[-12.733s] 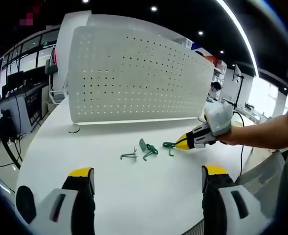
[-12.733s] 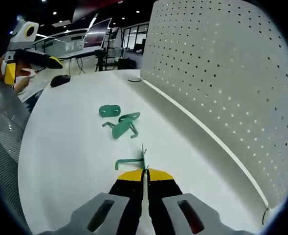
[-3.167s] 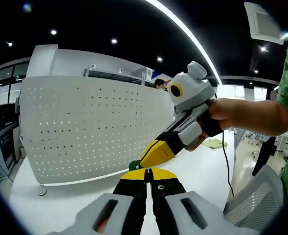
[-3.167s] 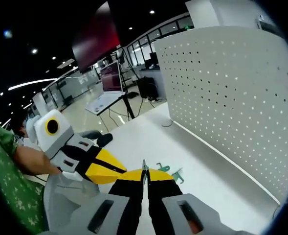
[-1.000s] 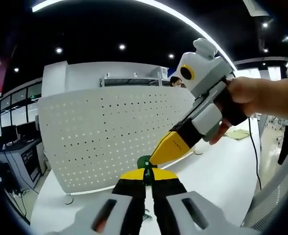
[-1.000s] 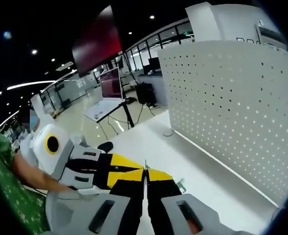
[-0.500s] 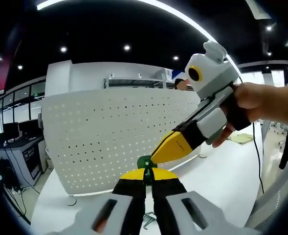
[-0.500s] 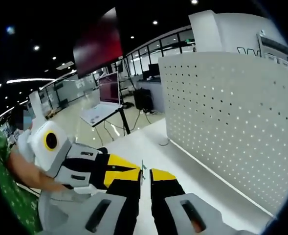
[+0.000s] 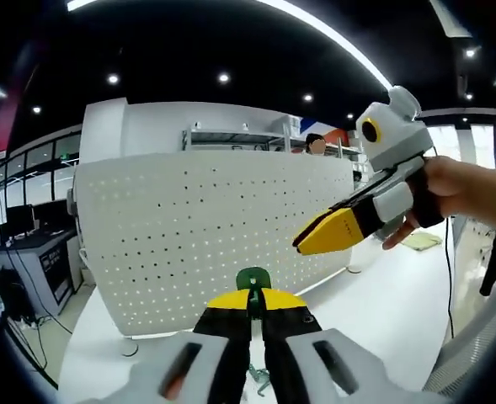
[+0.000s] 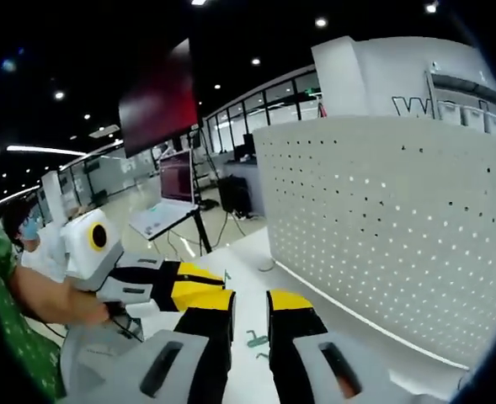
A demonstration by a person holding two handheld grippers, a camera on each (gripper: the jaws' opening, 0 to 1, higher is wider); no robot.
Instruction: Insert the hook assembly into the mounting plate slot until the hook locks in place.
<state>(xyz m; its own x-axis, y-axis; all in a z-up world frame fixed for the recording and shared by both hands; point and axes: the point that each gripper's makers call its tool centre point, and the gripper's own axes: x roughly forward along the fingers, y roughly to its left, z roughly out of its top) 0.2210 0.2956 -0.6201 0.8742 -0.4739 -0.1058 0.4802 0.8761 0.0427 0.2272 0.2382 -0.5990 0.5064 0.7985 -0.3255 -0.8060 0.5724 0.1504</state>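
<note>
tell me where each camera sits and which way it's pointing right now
Left gripper view: rides the left gripper, raised off the table, facing the white pegboard; its jaws are shut on a green plate; the right gripper and the hand holding it enter from the right.
Right gripper view: rides the right gripper, jaws open, facing along the pegboard; the left gripper and a forearm enter from the left.
Shared: the pegboard and both grippers.
</note>
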